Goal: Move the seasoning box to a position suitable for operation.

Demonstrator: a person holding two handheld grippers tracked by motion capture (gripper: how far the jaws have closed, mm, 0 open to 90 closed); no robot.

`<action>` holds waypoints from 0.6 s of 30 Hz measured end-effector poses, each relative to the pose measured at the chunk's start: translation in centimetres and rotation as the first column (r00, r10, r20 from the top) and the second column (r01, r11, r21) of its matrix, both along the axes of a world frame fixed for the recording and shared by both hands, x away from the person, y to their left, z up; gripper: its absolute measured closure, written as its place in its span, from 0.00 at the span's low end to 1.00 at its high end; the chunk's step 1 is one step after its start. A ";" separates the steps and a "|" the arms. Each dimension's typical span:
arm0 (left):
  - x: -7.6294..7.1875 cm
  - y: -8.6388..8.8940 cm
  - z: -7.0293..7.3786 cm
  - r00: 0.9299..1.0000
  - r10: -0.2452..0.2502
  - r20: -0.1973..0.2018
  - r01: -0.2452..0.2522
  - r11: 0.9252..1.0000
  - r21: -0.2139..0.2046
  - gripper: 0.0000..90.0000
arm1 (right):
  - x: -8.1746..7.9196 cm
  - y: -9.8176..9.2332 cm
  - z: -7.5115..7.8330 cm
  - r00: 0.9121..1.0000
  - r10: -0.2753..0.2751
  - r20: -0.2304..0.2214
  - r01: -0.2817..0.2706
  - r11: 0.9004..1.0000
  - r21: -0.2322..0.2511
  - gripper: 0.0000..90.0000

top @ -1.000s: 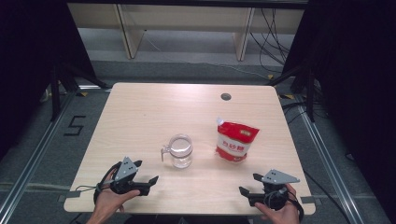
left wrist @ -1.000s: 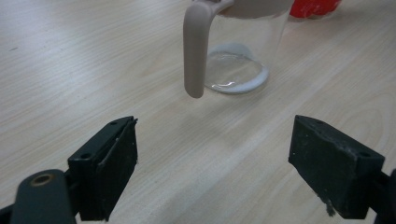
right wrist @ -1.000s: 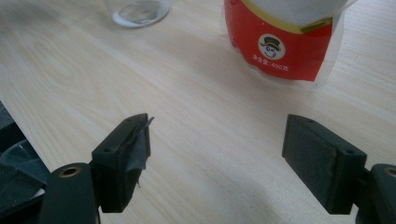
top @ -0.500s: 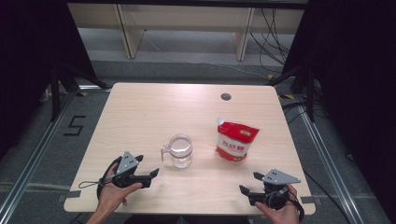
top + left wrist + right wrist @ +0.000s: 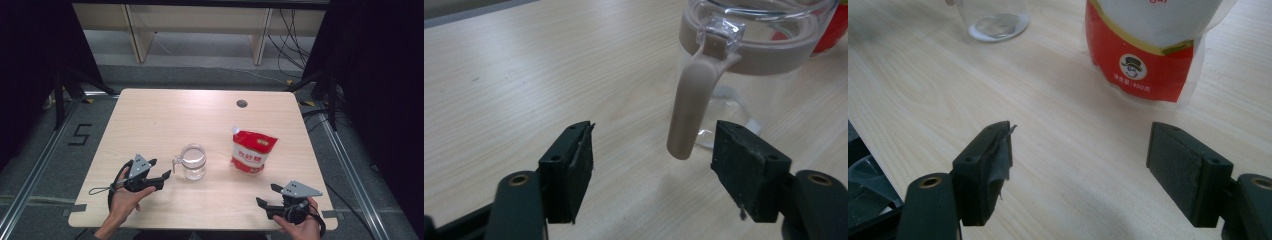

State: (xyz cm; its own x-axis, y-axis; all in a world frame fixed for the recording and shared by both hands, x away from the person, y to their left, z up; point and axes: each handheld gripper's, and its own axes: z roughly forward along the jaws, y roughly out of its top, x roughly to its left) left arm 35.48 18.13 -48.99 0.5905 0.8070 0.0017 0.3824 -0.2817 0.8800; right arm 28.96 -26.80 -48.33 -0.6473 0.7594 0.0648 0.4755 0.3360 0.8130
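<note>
Glass pitcher [image 5: 192, 161], table centre toward the near edge, tan handle [image 5: 694, 102] between the left gripper [image 5: 651, 150] fingers, which have just been closing without touching it: grasp step, next needs squeezing the handle; right gripper [image 5: 1080, 165] wide open, empty, near red pouch [image 5: 253, 150].

Pretty even overhead light on the table [image 5: 150, 115], dark all around; gripper views are soft, shadows faint.
</note>
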 end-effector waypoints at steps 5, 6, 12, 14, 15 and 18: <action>0.5 -1.0 -0.2 0.999 -0.033 0.001 0.033 0.999 0.005 0.46 | -0.1 0.2 0.0 1.000 -0.006 -0.030 0.006 1.000 0.012 0.30; 0.6 -1.3 -0.2 0.999 -0.042 0.002 0.042 0.999 0.005 0.48 | -0.1 0.1 0.0 1.000 0.001 -0.017 -0.001 1.000 0.003 0.30; 1.2 -2.3 -0.3 0.995 -0.092 0.029 0.091 0.995 0.030 0.60 | -0.2 0.2 0.0 0.999 0.002 -0.033 -0.001 1.000 0.016 0.31; 1.3 -2.5 -0.3 0.995 -0.092 0.034 0.092 0.995 0.027 0.65 | 0.0 0.1 -0.1 1.000 0.018 -0.013 -0.017 1.000 0.007 0.31; 1.4 -2.5 -0.3 0.995 -0.088 0.039 0.086 0.996 0.029 0.66 | 0.0 0.1 0.0 1.000 0.012 -0.013 -0.012 1.000 0.001 0.31; 1.6 -2.6 -0.3 0.994 -0.097 0.042 0.095 0.995 0.041 0.72 | 0.1 0.1 -0.1 1.000 0.023 -0.013 -0.023 1.000 -0.003 0.31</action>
